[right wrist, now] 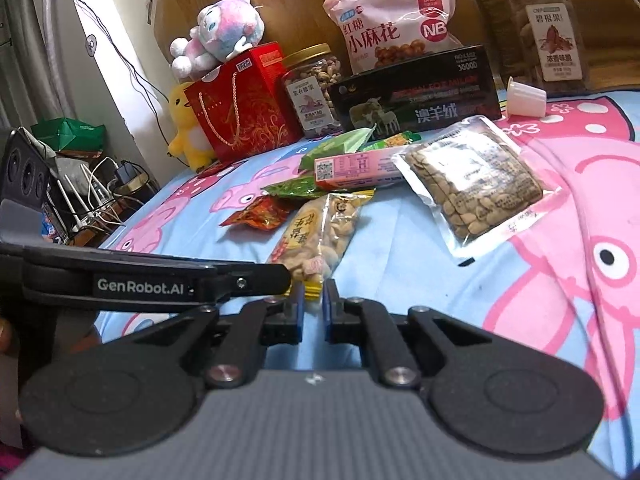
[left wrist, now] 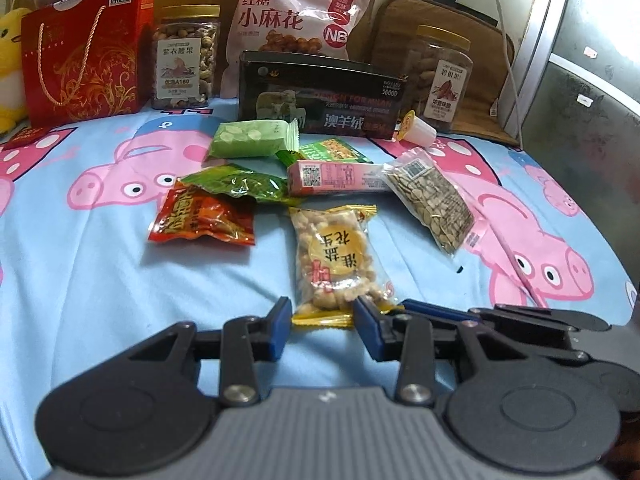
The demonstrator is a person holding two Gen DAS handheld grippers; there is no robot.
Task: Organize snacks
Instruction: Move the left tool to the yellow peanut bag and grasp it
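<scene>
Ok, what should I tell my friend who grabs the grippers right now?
Left gripper: closed on the near edge of the peanut packet.
Right gripper: shut on the same edge.
Other small packs lie loose on the bed sheet, in front of the black box.
Done: nothing looks sorted yet.
Left: every pack.
</scene>
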